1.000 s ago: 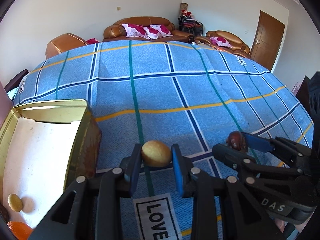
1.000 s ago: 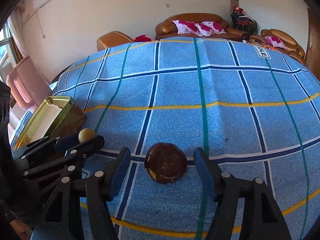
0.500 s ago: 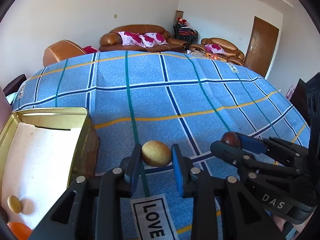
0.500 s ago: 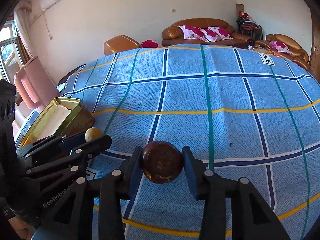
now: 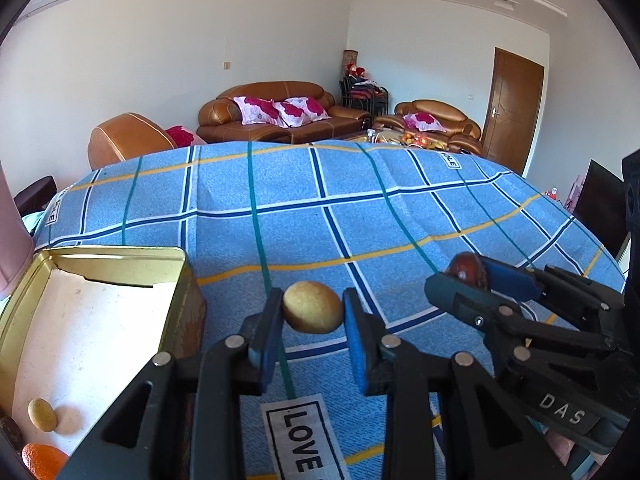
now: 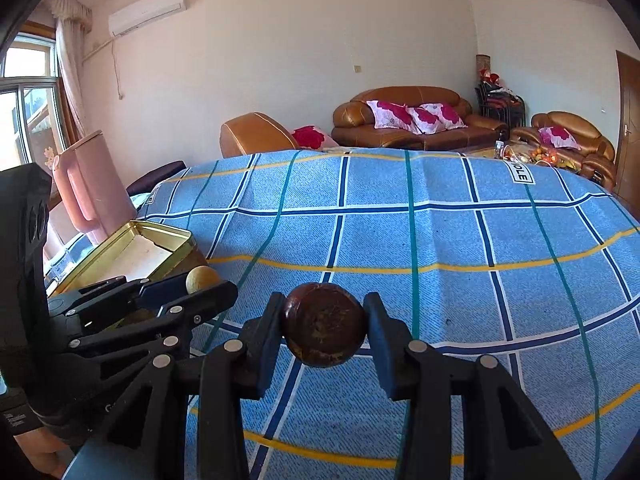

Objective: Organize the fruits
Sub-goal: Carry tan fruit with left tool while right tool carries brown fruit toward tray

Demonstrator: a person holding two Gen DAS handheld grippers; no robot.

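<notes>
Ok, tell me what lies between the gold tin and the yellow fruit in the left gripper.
Only bare blue checked cloth. In the left wrist view nothing stands between the gold tin and the yellow fruit clamped in the left gripper.

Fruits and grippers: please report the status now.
Left gripper shut on yellow fruit. Right gripper shut on dark brown fruit. Gold tin open at left, path unobstructed.
</notes>
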